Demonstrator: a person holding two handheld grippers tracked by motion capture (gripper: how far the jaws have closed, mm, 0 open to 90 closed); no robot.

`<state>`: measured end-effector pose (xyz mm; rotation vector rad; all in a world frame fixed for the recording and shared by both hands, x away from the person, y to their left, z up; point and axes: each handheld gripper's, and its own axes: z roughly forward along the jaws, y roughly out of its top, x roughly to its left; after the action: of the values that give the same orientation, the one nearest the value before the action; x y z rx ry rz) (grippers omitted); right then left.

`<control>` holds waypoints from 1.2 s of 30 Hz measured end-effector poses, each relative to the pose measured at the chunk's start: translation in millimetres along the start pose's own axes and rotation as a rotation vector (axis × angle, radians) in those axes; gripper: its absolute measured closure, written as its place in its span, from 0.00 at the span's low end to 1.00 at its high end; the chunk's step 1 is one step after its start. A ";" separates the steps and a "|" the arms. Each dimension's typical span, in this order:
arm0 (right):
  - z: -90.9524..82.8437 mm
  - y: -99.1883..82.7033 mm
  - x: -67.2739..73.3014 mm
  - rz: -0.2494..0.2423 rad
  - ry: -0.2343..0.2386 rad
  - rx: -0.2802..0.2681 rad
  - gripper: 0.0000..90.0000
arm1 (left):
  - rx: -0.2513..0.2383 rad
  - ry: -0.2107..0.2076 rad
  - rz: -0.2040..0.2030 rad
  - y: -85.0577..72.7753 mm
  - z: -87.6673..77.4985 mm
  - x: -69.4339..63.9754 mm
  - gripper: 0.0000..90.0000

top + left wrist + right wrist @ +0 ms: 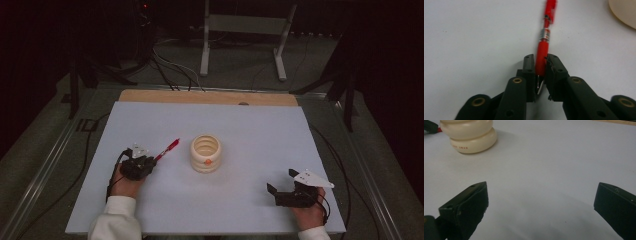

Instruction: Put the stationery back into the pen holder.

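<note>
Where the high view looks down, the left gripper (pixel 150 161) pinches a red pen (pixel 168 149) beside the cream ridged holder (pixel 205 153) on the white table (pixel 250 130). Left gripper view: jaws squeeze the pen's tip end. Right gripper view: jaws gape wide, holding nothing.

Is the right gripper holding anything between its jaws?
No, the right gripper has its jaws wide apart with bare white table between them.

We've got the left gripper (pixel 150 161) pinching a red pen (pixel 167 149) beside the cream ribbed holder (pixel 205 153); right gripper (pixel 281 187) gapes near the desk's (pixel 260 130) front right corner
</note>
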<state>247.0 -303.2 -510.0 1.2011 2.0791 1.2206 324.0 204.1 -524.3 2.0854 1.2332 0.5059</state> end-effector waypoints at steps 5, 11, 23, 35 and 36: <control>0.0 0.1 -0.1 0.000 -0.002 0.001 0.00 | -0.010 -0.009 -0.006 -1.0 -0.8 1.1 0.90; 0.0 0.1 -0.2 -0.001 -0.001 0.000 0.00 | -0.026 -0.003 -0.009 0.3 -3.5 -0.1 0.90; 0.3 0.1 0.1 -0.002 -0.001 0.003 0.00 | -0.082 -0.005 -0.040 2.8 -13.7 1.6 0.90; 1.1 -0.1 0.1 0.000 0.000 0.004 0.00 | -0.120 -0.004 -0.036 9.3 -26.7 -0.7 0.90; 1.3 -0.1 0.1 0.002 0.000 0.003 0.00 | -0.123 -0.004 -0.031 10.1 -28.0 -1.2 0.90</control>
<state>247.9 -302.6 -510.7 1.2047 2.0811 1.2182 312.5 209.1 -497.3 1.9606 1.2000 0.5491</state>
